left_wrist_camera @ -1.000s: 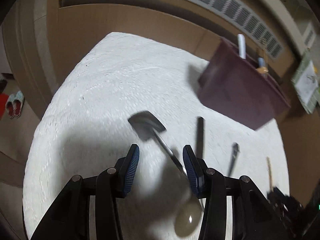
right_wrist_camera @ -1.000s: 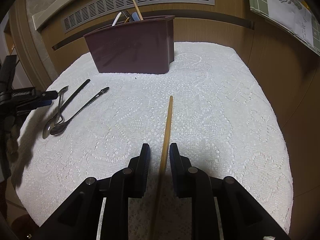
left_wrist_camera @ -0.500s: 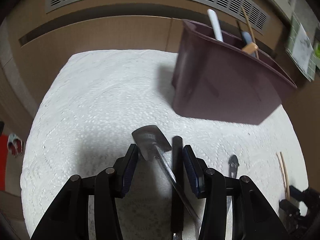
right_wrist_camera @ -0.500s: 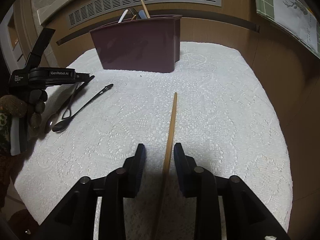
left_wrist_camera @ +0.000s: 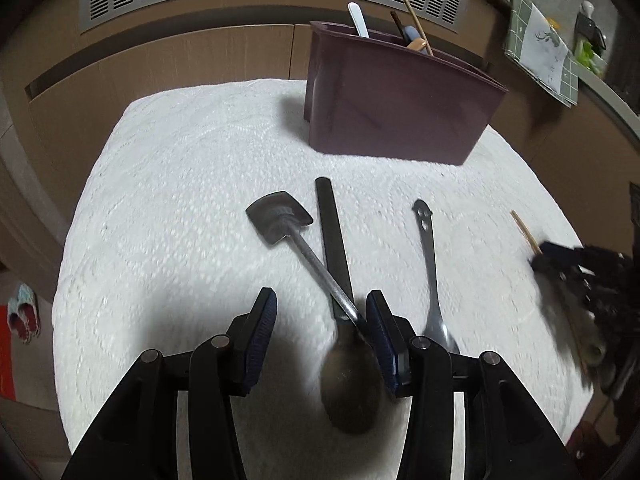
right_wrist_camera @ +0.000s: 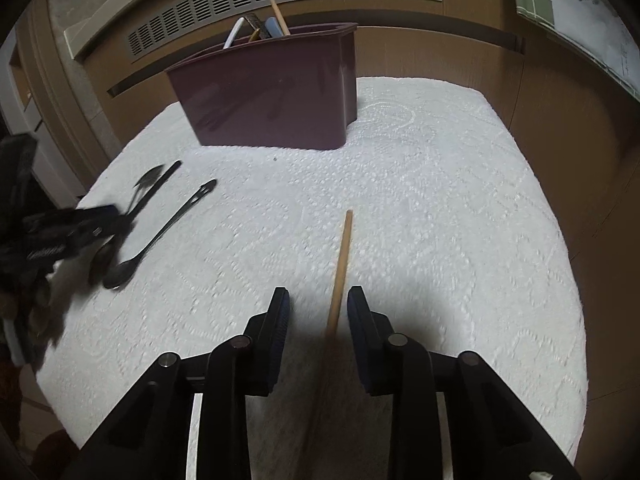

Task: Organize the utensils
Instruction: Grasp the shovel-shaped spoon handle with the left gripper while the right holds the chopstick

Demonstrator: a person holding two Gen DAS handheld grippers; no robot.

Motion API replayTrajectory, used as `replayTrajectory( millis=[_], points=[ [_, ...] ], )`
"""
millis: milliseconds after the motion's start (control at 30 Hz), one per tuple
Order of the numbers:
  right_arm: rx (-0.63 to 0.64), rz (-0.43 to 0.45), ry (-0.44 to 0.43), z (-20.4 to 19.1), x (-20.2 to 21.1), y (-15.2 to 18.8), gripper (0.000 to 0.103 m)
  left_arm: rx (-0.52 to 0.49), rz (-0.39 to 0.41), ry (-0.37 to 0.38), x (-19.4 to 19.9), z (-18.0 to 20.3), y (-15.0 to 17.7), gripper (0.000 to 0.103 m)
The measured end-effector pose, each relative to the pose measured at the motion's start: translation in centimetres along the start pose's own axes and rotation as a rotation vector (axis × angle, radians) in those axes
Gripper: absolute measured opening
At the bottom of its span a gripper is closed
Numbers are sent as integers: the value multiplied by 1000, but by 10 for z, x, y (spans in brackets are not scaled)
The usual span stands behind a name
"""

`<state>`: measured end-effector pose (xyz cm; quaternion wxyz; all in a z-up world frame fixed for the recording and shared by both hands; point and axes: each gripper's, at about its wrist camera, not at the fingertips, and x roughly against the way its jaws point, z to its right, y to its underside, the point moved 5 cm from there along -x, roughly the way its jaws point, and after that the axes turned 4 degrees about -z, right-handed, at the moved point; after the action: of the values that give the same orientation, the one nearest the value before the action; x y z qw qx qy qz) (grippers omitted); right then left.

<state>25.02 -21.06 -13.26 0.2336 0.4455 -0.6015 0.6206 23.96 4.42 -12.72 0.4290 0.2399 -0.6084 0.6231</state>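
In the left wrist view, the left gripper (left_wrist_camera: 320,332) hangs over a white lace cloth (left_wrist_camera: 172,184) with its jaws apart and nothing clamped; a steel spoon (left_wrist_camera: 310,268) lies on the cloth between them, bowl nearest the camera, its thin shaft passing close to the right-hand pad and its flat end pointing toward the bin (left_wrist_camera: 396,108). A black stick (left_wrist_camera: 332,232) lies under or against the spoon's shaft, and a second spoon (left_wrist_camera: 430,264) lies just beside them to the right. The spoon looks stiff, light and slick, so the shaft near the bowl seems the best place to pinch; taken lower, it would likely slide or drag the stick along. The maroon bin stands at the far side of the cloth, already holding several handles. The right wrist view shows the right gripper (right_wrist_camera: 318,320) with its jaws apart, having just been closing, and a wooden chopstick (right_wrist_camera: 340,264) lying between them on the cloth, touched by neither pad. The chopstick is light, rigid and thin, so it may roll; a firm pinch across its near end should do. The soft cloth covers a small table; brown cabinets and a slatted vent (right_wrist_camera: 280,4) run behind it.
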Motion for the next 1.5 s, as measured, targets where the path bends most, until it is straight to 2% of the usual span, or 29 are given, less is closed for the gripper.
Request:
replayTrajectory(
  millis=[133, 233, 333, 467, 533, 667, 833, 933, 1033, 1200, 1433, 1467, 1500],
  points=[
    [40, 2, 69, -2, -9, -10, 25, 63, -2, 2, 6, -10, 4, 47],
    [34, 21, 70, -1, -10, -10, 25, 156, 4, 14, 5, -22, -7, 47],
    [24, 36, 62, 1, -8, -7, 25, 277, 17, 63, 2, -33, -24, 47],
    [19, 40, 59, 1, -7, -6, 25, 362, -3, -13, -15, -44, -45, 47],
    [23, 41, 62, 1, -7, -7, 25, 343, -2, -42, -21, -42, -52, 47],
    [17, 44, 56, 2, -6, -5, 25, 241, -9, -120, -31, -24, -60, 47],
    [12, 45, 52, 1, -6, -4, 25, 163, -10, -29, -31, -3, -59, 47],
    [5, 45, 44, 2, -6, -4, 25, 126, -14, -57, -30, 2, -55, 46],
    [11, 42, 51, 0, -7, -6, 25, 129, -23, -92, -30, -1, -55, 46],
    [20, 42, 71, -4, -8, -7, 25, 176, -23, -90, -33, -7, -58, 46],
    [9, 45, 58, -5, -8, -7, 25, 179, -45, -134, -35, -1, -61, 46],
    [6, 45, 55, -5, -8, -7, 25, 166, -40, -145, -36, 1, -61, 43],
    [3, 46, 50, -3, -7, -7, 25, 158, -34, -151, -36, 4, -61, 34]
  ],
)
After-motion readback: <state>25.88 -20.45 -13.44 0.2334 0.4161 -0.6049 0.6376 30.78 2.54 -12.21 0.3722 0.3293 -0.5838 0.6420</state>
